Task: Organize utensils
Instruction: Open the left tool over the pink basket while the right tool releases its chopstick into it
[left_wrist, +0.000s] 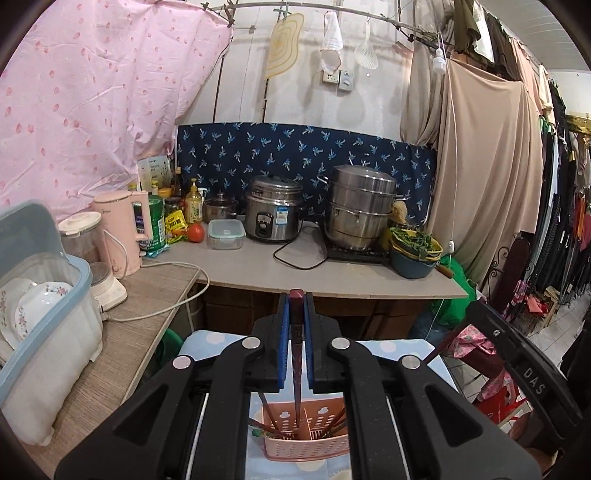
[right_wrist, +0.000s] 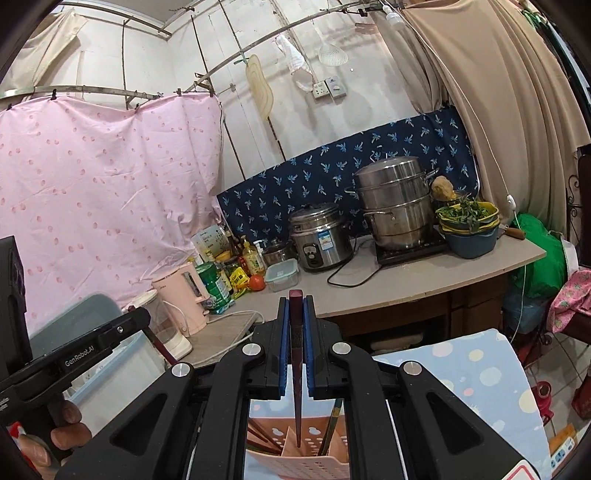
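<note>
On the left, the left tongs (left_wrist: 296, 343) are pinched on a dark reddish-brown tapered wooden chopstick (left_wrist: 296, 354), held upright between the blue pads, its narrow tip pointing down into the pink perforated plastic utensil holder (left_wrist: 306, 435). That holder stands below on a pale blue cloth with pastel dots (left_wrist: 207, 341) and already carries several slanting chopsticks in its side compartments. To the right, the right tongs (right_wrist: 296, 343) are likewise closed on a second dark reddish-brown chopstick (right_wrist: 296, 354), its tip just above or just inside the same holder's middle divider (right_wrist: 291, 441); which compartment it sits over I cannot tell.

The likely trouble is crowding: both sticks descend toward one small holder, so the tongs could knock each other. A tip landing on the divider or on the leaning chopsticks might skid, tilt in the pads, or tip the light holder.
</note>
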